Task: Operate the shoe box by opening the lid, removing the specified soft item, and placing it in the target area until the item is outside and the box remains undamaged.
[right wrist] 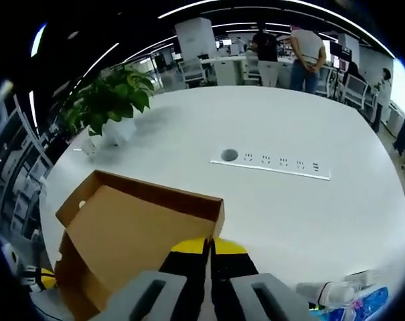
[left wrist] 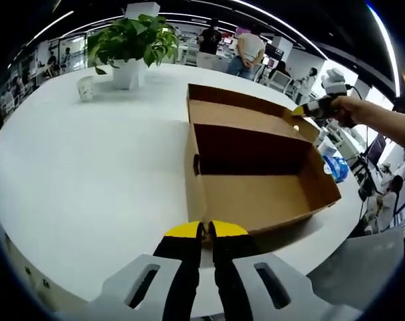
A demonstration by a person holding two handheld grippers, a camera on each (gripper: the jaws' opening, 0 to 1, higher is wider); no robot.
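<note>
Box [left wrist: 256, 180] sits open on the white table [left wrist: 88, 174], its brown lid [left wrist: 246, 110] folded back on the far side; in the left gripper view the inside looks bare, with only the cardboard floor and dark far wall showing. The left gripper [left wrist: 207, 231] is at the near end wall, its yellow-tipped jaws pressed together on the top edge of that wall. In the right gripper view the right gripper [right wrist: 209, 246] has its jaws closed on the rim of the lid [right wrist: 132, 231], whose plain inner face spreads out to the left. The same gripper shows from afar in the left view, held by a hand [left wrist: 346, 110] at the lid's far right corner.

Plant [left wrist: 132, 40] in a white pot stands beyond the box, with a small white cup [left wrist: 86, 87] just beside it, both well apart from the box. In the right view a strip of sockets [right wrist: 272, 162] with a round port is set into the tabletop past the lid. Blue and white packets [right wrist: 349, 297] lie at the table's edge near the right gripper.

The table is wide, rounded and glossy white. Around it is an open office with ceiling strip lights, desks, chairs, and people [left wrist: 246, 50] standing at the back.
</note>
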